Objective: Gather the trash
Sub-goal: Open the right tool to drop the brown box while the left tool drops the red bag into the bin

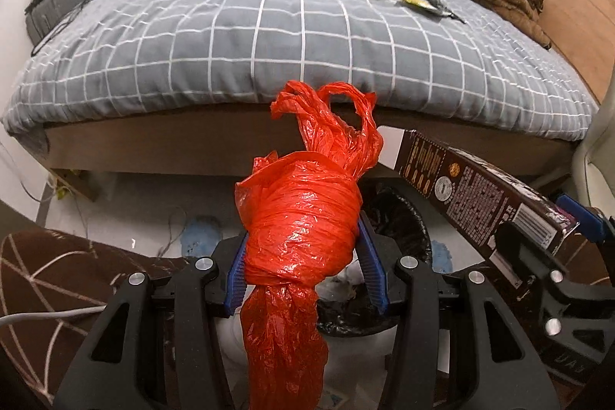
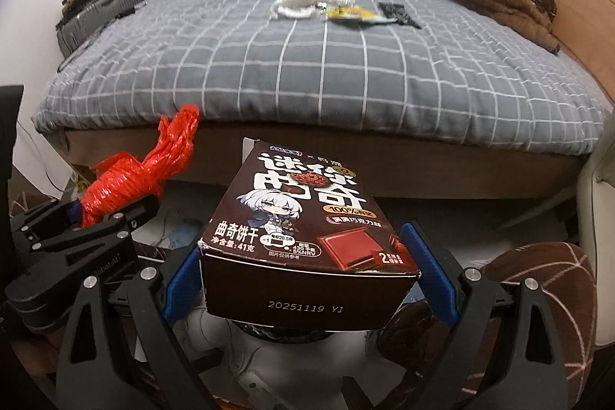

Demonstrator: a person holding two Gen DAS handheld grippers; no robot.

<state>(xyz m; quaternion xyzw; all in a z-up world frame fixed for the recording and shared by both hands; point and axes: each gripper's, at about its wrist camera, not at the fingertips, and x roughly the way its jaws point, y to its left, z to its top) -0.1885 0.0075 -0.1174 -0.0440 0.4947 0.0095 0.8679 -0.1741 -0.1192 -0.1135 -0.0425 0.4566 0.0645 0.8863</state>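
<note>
Left tool [image 1: 305, 268]: blue pads clamped on a knotted red plastic bag [image 1: 301, 218], sticking forward over a black-lined bin [image 1: 399, 218] | Right tool [image 2: 307, 279]: clamped on a dark cookie box [image 2: 303, 218] held flat between its pads | Beyond: bed [image 2: 269, 72] with white wrappers [image 2: 296, 0] well apart from both tools

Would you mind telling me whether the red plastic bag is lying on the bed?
No, the red plastic bag is clamped in the left claw, in front of the bed.
</note>
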